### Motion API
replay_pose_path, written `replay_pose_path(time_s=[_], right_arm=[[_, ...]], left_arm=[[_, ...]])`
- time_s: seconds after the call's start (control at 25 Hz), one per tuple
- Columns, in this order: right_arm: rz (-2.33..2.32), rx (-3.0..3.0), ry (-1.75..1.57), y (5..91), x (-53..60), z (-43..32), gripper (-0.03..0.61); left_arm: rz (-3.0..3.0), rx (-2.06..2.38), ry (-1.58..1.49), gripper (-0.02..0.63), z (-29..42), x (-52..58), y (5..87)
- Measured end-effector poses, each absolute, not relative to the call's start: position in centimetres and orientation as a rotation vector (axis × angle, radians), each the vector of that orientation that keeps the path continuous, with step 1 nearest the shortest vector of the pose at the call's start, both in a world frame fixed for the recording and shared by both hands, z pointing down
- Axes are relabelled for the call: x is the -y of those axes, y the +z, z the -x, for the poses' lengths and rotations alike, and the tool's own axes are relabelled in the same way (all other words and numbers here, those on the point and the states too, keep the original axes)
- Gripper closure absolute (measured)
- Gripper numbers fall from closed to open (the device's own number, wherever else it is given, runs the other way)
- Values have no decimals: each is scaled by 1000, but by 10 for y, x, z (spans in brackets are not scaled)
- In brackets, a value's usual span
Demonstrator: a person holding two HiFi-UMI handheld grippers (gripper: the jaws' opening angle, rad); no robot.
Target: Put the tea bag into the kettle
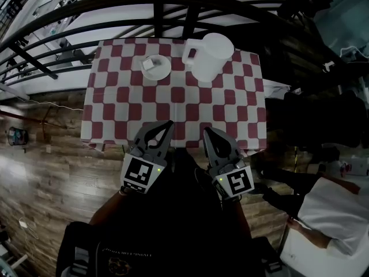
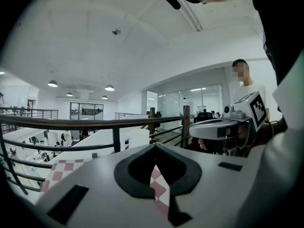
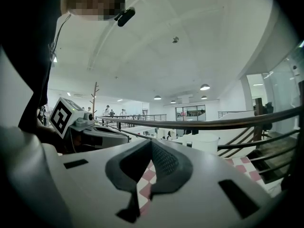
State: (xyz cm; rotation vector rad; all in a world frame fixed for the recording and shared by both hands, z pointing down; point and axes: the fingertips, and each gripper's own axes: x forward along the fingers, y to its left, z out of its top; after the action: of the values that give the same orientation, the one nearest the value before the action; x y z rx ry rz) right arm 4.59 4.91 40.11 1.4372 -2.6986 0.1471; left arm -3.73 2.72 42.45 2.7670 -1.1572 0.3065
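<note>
A white kettle point(image 1: 209, 56) with its lid on stands at the far right of the red-and-white checked table point(image 1: 173, 103). To its left, a small white saucer point(image 1: 157, 68) holds the tea bag point(image 1: 152, 63). Both grippers hover at the table's near edge, well short of these things. My left gripper point(image 1: 168, 123) has its jaws together with nothing between them, and the same shows in the left gripper view point(image 2: 154, 146). My right gripper point(image 1: 206, 131) is likewise shut and holds nothing point(image 3: 151, 142). Each gripper view catches the other gripper beside it.
A black metal railing point(image 1: 173, 4) runs behind the table's far edge. Wooden floor point(image 1: 40, 172) lies to the left. Dark furniture point(image 1: 311, 114) and a person in white point(image 1: 334, 212) are to the right.
</note>
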Motion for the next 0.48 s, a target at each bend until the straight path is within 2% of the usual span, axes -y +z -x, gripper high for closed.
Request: replay_pose_path(time_s=[0.48], right_arm=[[-1371,2715,122,397,-47,-40,568]], left_arm=[[-2770,1175,292,612,33,-22,416]])
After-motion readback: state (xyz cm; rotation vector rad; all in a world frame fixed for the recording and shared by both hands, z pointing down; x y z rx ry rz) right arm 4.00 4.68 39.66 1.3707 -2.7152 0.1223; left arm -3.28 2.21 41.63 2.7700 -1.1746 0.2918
